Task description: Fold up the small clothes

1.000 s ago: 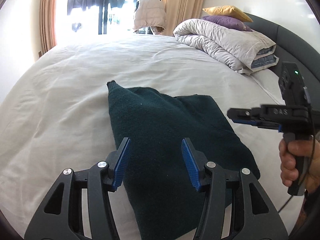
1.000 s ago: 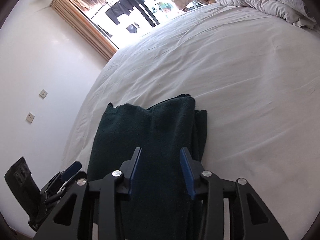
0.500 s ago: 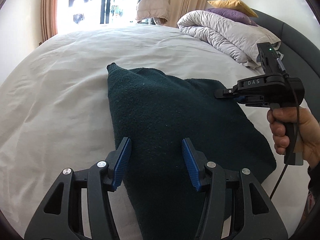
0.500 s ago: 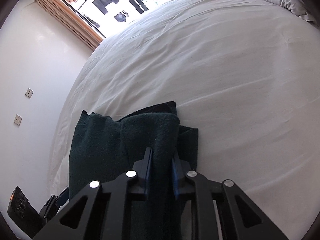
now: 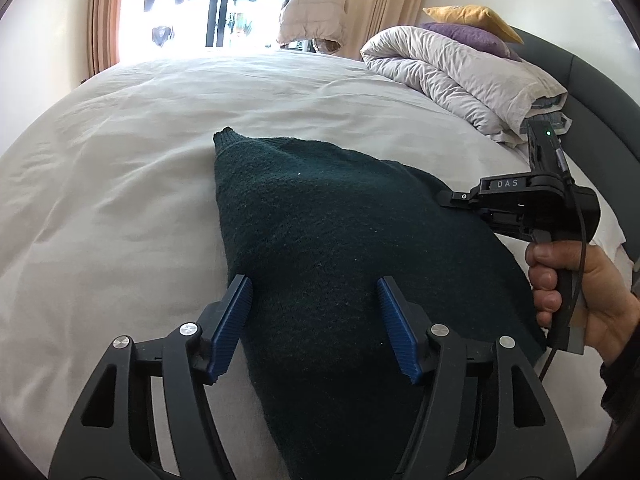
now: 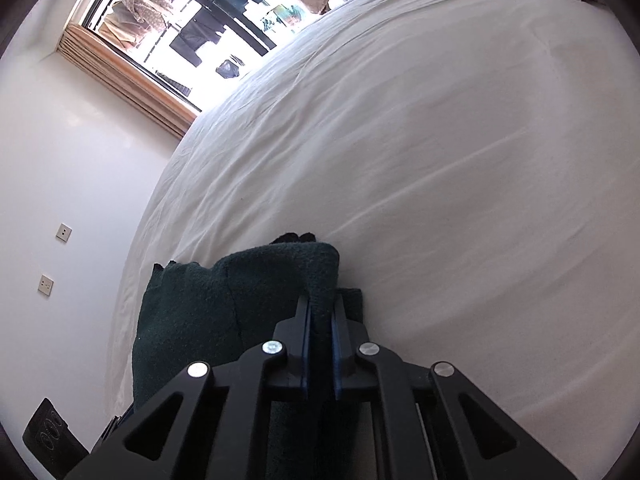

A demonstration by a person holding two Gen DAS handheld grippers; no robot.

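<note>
A dark green knitted garment (image 5: 340,248) lies partly folded on the white bed sheet (image 5: 120,168). My left gripper (image 5: 314,324) is open, its blue pads straddling the garment's near left part just above it. My right gripper (image 6: 320,332) is shut on a raised fold of the garment (image 6: 256,280) at its far right edge; it also shows in the left wrist view (image 5: 450,200), held by a hand at the right.
A rolled grey duvet (image 5: 452,72) with yellow and purple cushions lies at the head of the bed by a dark headboard (image 5: 592,92). A window with curtains (image 5: 224,4) is beyond the bed. The white wall (image 6: 60,184) has sockets.
My right gripper closed on the garment's right edge fold and lifted it slightly. My left gripper moved closer over the garment and stayed open.
</note>
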